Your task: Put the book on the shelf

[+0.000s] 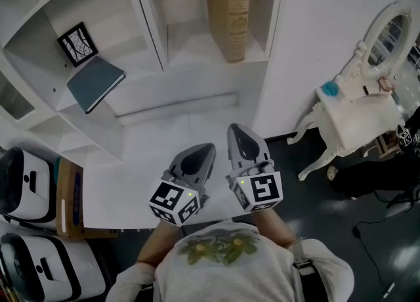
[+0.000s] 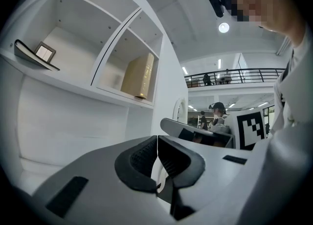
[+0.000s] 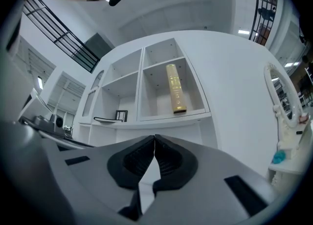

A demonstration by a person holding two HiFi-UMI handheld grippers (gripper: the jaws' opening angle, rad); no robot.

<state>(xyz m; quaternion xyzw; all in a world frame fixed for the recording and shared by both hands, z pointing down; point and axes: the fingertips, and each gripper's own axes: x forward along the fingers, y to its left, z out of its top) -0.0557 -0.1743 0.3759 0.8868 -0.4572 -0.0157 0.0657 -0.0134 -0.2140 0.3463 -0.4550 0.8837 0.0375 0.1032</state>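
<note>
A tan book (image 1: 229,9) stands upright in the right compartment of the white shelf (image 1: 197,81); I see the tan book (image 2: 138,76) from the left gripper view and the tan book (image 3: 176,88) from the right gripper view too. My left gripper (image 1: 199,156) and right gripper (image 1: 241,138) hang side by side below the shelf, apart from the book. Both are shut with nothing between the jaws, the left gripper (image 2: 157,143) and the right gripper (image 3: 155,141) showing their pads touching.
A dark blue-grey book (image 1: 96,83) lies flat in the left compartment beside a small black picture frame (image 1: 77,44). A white dressing table (image 1: 351,113) with an oval mirror stands at the right. White cases (image 1: 29,186) and a cardboard box (image 1: 69,197) sit at the left.
</note>
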